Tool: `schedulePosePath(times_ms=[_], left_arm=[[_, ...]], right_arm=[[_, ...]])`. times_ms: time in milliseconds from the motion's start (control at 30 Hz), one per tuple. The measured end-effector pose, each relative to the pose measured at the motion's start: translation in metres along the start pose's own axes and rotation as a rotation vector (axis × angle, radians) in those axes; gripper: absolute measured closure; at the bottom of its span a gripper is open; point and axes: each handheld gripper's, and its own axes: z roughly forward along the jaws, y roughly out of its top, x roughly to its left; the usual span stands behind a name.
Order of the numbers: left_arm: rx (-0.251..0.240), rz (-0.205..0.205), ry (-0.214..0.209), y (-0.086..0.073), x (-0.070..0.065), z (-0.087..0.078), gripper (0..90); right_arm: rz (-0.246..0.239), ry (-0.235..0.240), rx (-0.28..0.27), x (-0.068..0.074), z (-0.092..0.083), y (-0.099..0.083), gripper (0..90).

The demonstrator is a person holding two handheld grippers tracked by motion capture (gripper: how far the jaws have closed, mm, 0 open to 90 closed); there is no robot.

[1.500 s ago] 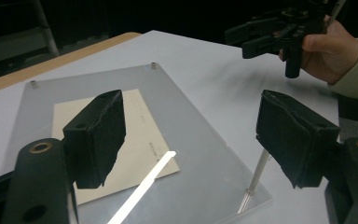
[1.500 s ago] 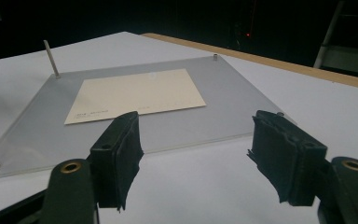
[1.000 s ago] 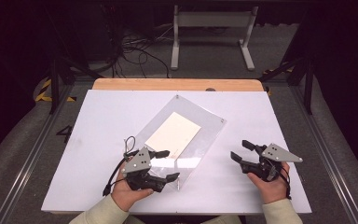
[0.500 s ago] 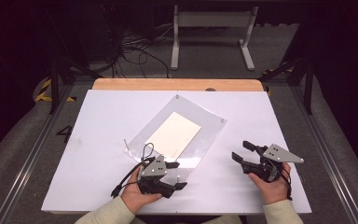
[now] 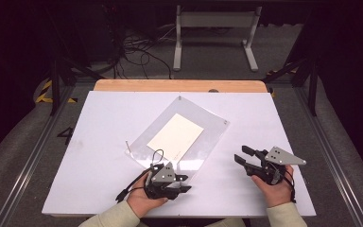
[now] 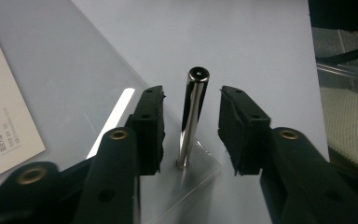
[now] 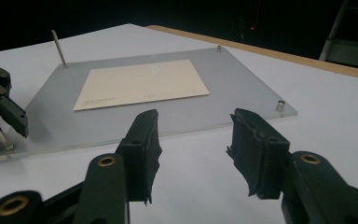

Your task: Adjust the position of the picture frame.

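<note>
A clear acrylic plate (image 5: 212,126) lies aslant on the white table (image 5: 99,142), with a cream card (image 5: 176,137) on it. A shiny metal pin (image 6: 193,112) stands upright at the plate's near corner. My left gripper (image 5: 185,183) straddles that pin; its jaws have just been closing, and a gap shows on each side of the pin in the left gripper view (image 6: 191,100). My right gripper (image 5: 240,154) rests to the right of the plate. Its jaws have just been closing too, with nothing between them (image 7: 193,126).
A thin tall pin (image 7: 58,46) stands at the plate's left corner, and short studs (image 7: 281,105) at two other corners. A wooden strip (image 5: 179,85) runs along the table's far edge. Beyond it are cables and a white stand (image 5: 215,28) on the floor.
My left hand has moved down and right to the plate's near corner, and its jaws have narrowed around the pin. The right hand has stayed in place, its jaws a little narrower.
</note>
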Motion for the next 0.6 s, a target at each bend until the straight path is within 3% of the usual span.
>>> schedulePosePath(times_ms=[167, 367, 600], left_arm=[[-0.001, -0.01, 0.023, -0.001, 0.001, -0.002, 84.1], [0.021, 0.004, 0.038, 0.0, 0.001, -0.005, 84.7], [0.057, -0.035, 0.084, -0.009, 0.003, -0.029, 84.8]], right_arm=[[-0.001, 0.008, -0.008, 0.001, 0.001, 0.0, 52.2], [0.003, 0.014, -0.013, 0.0, 0.001, 0.0, 53.4], [-0.007, 0.05, -0.016, 0.0, 0.008, 0.003, 57.3]])
